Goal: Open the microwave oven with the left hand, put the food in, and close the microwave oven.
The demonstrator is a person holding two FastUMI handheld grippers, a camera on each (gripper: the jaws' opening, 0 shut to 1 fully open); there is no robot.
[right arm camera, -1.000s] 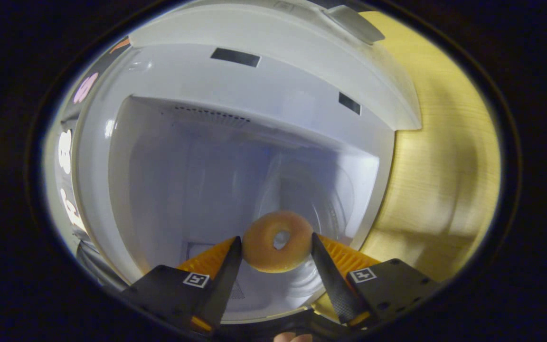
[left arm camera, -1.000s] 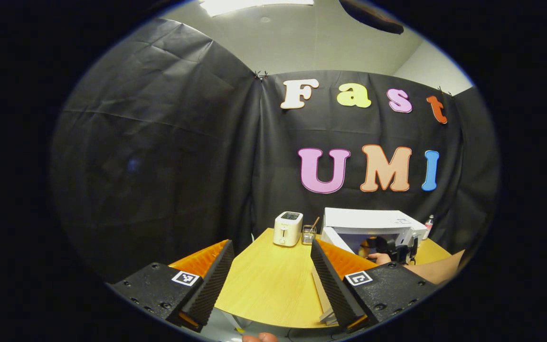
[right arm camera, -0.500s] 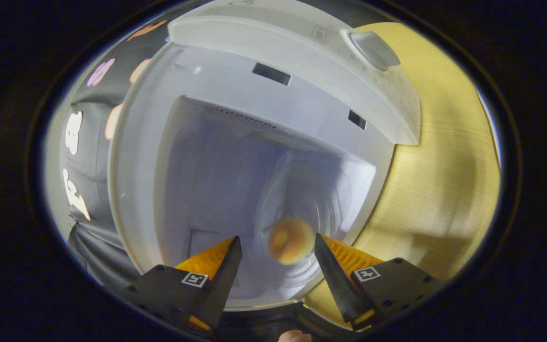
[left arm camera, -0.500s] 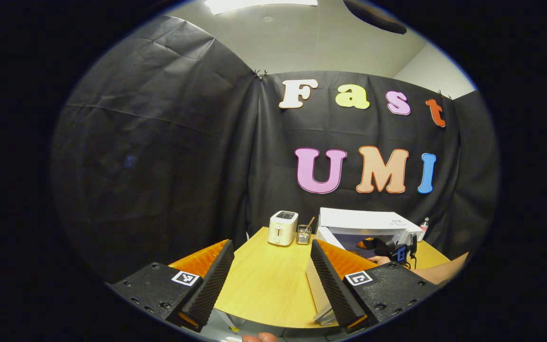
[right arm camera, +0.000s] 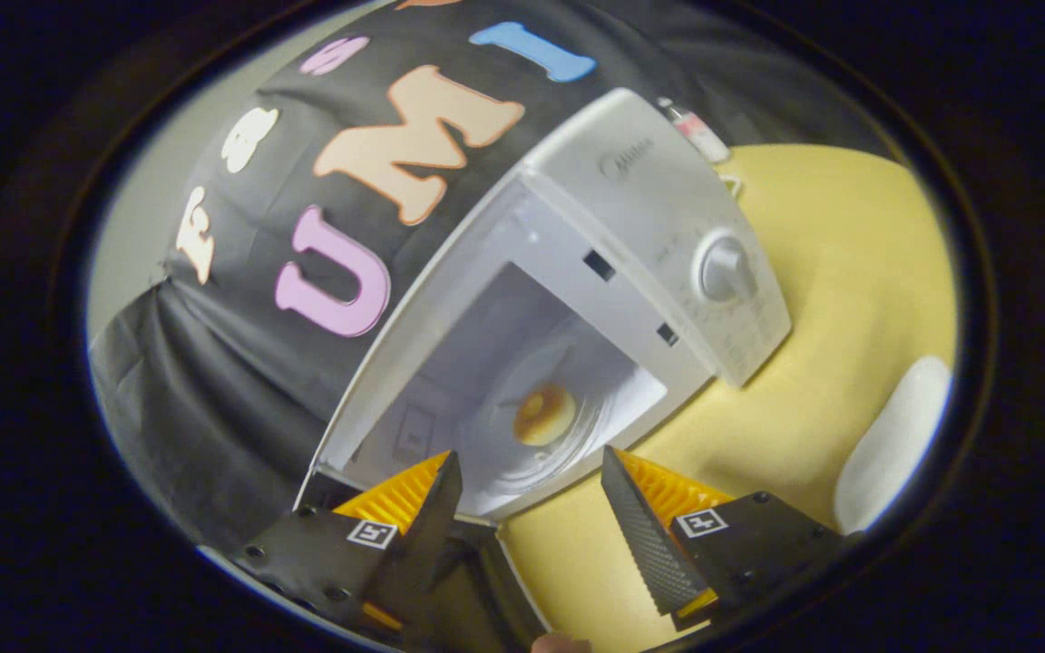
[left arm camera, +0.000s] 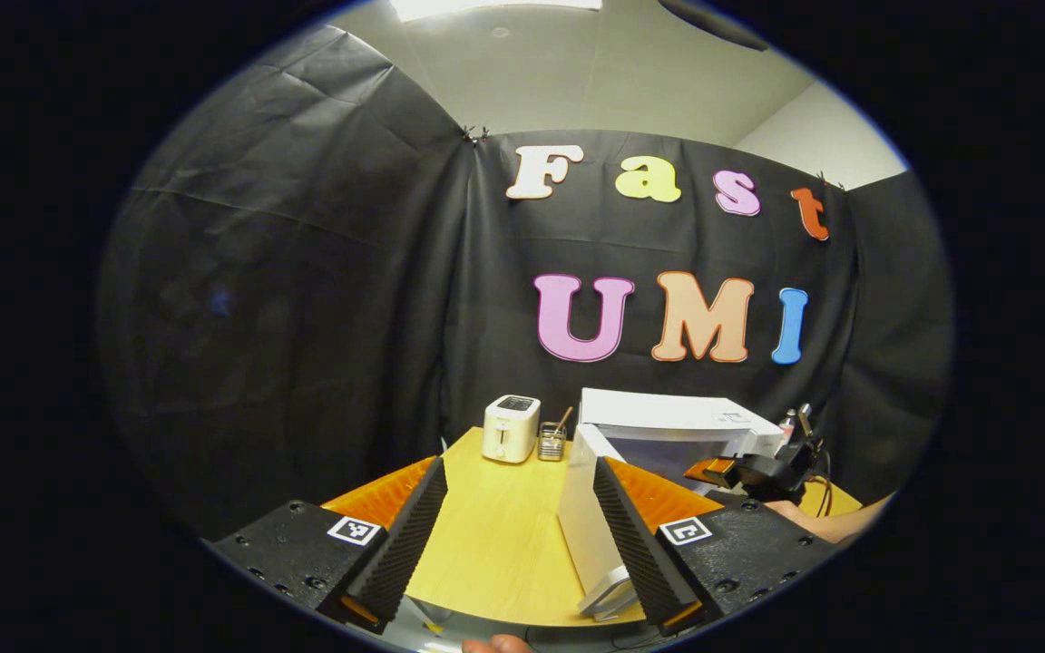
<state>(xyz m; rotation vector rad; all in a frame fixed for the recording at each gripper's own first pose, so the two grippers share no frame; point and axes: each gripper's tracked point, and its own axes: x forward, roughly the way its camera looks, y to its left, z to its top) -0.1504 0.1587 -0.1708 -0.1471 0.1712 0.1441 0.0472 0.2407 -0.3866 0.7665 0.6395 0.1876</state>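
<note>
You are working in a staged booth, not a real kitchen: black cloth (left arm camera: pixel 305 299) is clipped up as walls on all sides, with a plain ceiling and a light panel (left arm camera: pixel 495 7) above. On the small wooden tabletop (left arm camera: pixel 504 535) you have kitchen props: a toaster (left arm camera: pixel 511 428), a glass holder (left arm camera: pixel 551 442), an open microwave (right arm camera: pixel 631 245) and a small bottle (right arm camera: pixel 693 131) behind it.

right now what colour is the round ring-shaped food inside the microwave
Golden brown ring-shaped food; clearest in the right gripper view.
</note>
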